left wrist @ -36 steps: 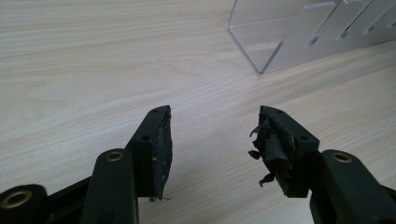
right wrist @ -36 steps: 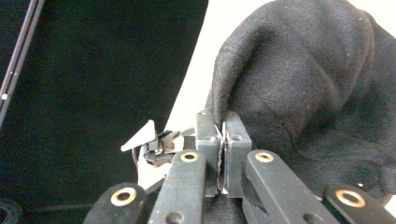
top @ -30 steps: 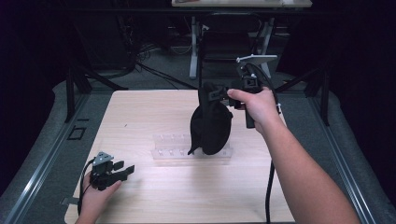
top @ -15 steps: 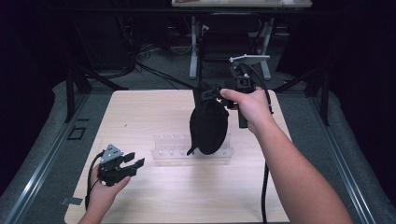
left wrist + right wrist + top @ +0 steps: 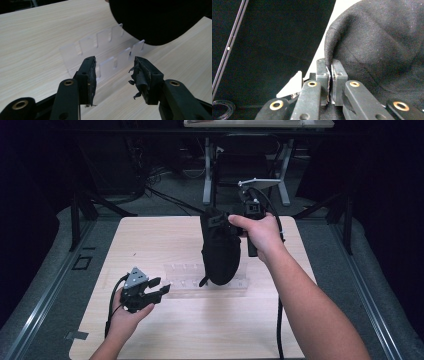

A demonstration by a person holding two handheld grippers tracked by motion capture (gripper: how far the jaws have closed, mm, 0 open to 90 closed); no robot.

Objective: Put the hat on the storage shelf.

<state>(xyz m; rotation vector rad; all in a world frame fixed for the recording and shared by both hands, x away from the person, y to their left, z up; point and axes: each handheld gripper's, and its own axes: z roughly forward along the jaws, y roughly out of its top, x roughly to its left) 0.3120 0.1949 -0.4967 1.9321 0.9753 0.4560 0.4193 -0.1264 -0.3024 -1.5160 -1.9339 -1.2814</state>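
Note:
A black cloth bag [image 5: 220, 251] hangs above the table's middle, its top edge pinched by my right gripper [image 5: 223, 220]. In the right gripper view the jaws are shut on a fold of the black cloth bag [image 5: 377, 47], with my right gripper [image 5: 330, 67] at its rim. A clear plastic rack [image 5: 192, 279] with slotted walls lies on the table under the bag's bottom. My left gripper [image 5: 161, 288] stands open at the rack's left end. In the left gripper view the clear plastic rack [image 5: 100, 50] lies just ahead of my left gripper [image 5: 113, 70], the black cloth bag [image 5: 160, 20] hanging over its far end.
The light wooden table [image 5: 150, 240] has bare wood to the left and front. Around it runs grey floor with metal rails [image 5: 45, 300]. Table legs and cables [image 5: 210, 165] stand in the dark behind the far edge.
My left gripper has moved right and forward to the rack's left end. My right gripper has carried the bag slightly left and higher over the rack.

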